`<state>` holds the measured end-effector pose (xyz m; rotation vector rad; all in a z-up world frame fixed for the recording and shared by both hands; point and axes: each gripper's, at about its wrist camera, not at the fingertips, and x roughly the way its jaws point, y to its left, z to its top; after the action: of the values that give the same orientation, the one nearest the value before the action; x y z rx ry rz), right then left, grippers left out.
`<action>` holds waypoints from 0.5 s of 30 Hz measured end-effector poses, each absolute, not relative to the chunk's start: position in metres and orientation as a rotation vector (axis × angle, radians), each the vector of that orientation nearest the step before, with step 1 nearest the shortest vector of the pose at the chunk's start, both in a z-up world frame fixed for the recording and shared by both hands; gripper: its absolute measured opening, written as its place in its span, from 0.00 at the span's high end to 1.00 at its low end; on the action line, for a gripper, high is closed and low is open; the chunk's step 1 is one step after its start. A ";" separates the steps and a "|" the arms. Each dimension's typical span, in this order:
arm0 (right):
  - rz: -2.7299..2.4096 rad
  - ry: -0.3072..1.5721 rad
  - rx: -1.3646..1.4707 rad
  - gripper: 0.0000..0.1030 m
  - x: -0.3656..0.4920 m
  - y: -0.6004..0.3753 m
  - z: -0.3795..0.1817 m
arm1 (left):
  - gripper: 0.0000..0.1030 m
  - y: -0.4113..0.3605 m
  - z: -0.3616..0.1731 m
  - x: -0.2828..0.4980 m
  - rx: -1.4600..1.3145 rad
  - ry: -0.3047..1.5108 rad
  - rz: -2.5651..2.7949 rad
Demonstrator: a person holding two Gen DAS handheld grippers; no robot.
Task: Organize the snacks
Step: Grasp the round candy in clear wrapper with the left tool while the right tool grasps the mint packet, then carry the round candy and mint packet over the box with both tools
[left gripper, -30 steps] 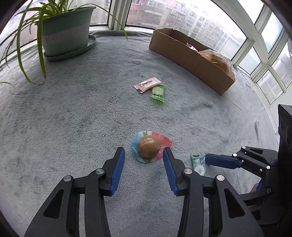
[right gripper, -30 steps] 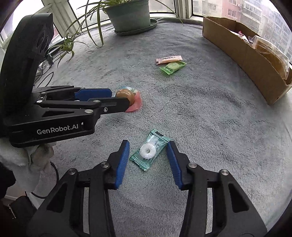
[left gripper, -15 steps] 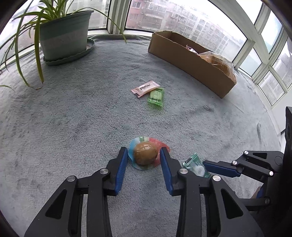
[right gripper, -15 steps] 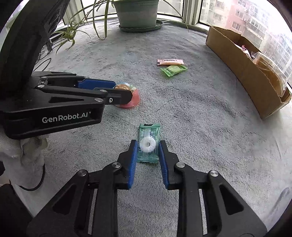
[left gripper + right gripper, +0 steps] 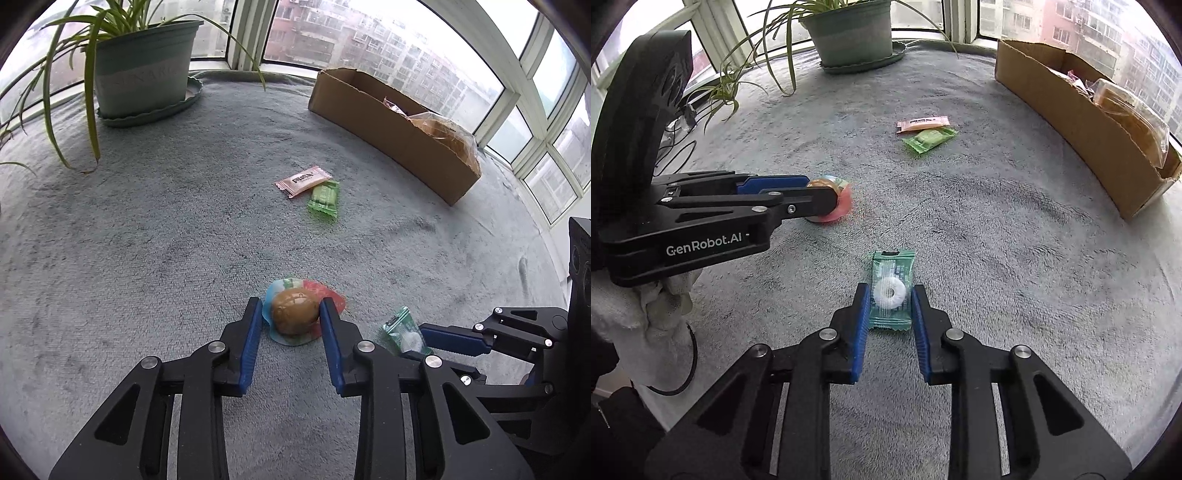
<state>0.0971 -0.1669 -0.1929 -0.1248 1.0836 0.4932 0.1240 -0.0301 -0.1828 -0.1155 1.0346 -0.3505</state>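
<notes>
Both grippers closed around snacks [image 5: 295, 316]

Ahead of both grippers the grey carpeted surface [image 5: 155, 258] lies open, broken only by a pink packet [image 5: 303, 181] touching a green packet [image 5: 325, 197] midway. The cardboard box [image 5: 391, 129] walls off the far right, the potted plant [image 5: 142, 74] and its trailing leaves the far left.

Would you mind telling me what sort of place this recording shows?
Probably a bay-window ledge in a high-rise flat: curved windows facing apartment blocks, a potted plant, and a grey blanket as the work surface.
</notes>
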 end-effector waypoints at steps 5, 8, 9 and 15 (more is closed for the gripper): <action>0.480 1.067 -0.094 0.78 0.100 -0.178 -0.185 | 0.71 -0.027 -0.176 0.121 -0.121 1.025 -0.347; 0.465 1.046 -0.070 0.78 0.103 -0.187 -0.177 | 0.71 -0.028 -0.169 0.121 -0.120 1.013 -0.348; 0.460 1.037 -0.062 0.78 0.105 -0.191 -0.173 | 0.71 -0.030 -0.167 0.121 -0.121 1.008 -0.349; 0.410 0.965 -0.017 0.78 0.118 -0.222 -0.142 | 0.71 -0.048 -0.139 0.122 -0.096 0.954 -0.388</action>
<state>0.1184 -0.2222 -0.1424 -0.0172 0.9646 0.4096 0.1224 -0.0482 -0.1387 -0.0957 0.9541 -0.3882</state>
